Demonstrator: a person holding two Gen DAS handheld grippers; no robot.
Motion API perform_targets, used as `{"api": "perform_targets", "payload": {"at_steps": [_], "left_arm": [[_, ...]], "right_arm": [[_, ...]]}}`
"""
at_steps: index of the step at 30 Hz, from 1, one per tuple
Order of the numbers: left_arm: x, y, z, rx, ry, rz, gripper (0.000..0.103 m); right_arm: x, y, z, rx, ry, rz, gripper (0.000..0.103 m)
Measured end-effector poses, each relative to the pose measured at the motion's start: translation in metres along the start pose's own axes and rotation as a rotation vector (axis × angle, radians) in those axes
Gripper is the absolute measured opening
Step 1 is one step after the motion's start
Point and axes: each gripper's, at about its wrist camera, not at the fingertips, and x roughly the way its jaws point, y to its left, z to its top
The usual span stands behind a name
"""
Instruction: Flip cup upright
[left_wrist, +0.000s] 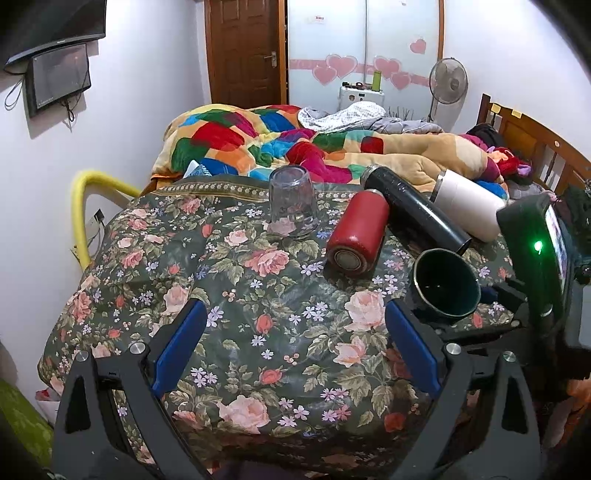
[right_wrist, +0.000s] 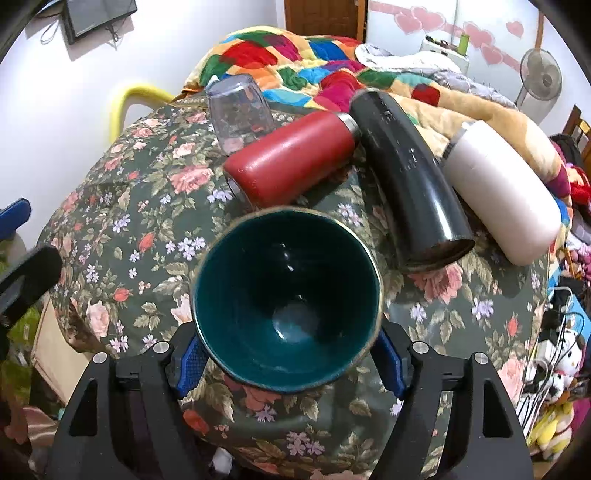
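Right now my right tool (right_wrist: 288, 354) has the dark green ceramic cup (right_wrist: 286, 299) between its two blue pads (right_wrist: 190, 360), which press against the cup's outer wall on either side near its base. The cup is tilted with its mouth toward my right wrist camera, so I look straight into a teal interior that holds nothing; only glossy highlights show on the bottom. From the left wrist view the same cup (left_wrist: 445, 284) sits at the right, mouth facing the camera, held above the dark floral quilt (left_wrist: 236, 295) that covers the surface.

My left tool (left_wrist: 295, 343) hangs with its blue pads spread wide apart, nothing between them but the quilt below, and the cup lies just beyond its right finger.

Behind the cup, three bottles lie on their sides: a red metal flask (right_wrist: 291, 160), a long black flask (right_wrist: 406, 173) resting against its neck, and a white cylinder bottle (right_wrist: 506, 192) just beside the black one. A clear glass tumbler (left_wrist: 291, 201) stands upside down on the quilt farther back, empty. A patchwork blanket of bright colours (left_wrist: 251, 136) is heaped on the bed beyond.
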Motion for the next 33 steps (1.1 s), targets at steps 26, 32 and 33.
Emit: {"api": "perform_targets", "payload": {"at_steps": [26,32,33], "left_arm": [[-0.248,-0.036,0.026,0.022,-0.564,-0.126,0.101],[-0.281,-0.038,0.016,0.021,-0.643,-0.122,0.103],[-0.283,-0.039,0.013,0.018,-0.647,-0.120,0.103]], "right_arm": [[-0.324,0.023,-0.081,0.111,-0.845,-0.117,0.077],[-0.344,0.038,-0.092,0.139,-0.945,-0.145,0.086],[-0.344,0.039,-0.093,0.143,-0.946,-0.153,0.087]]}}
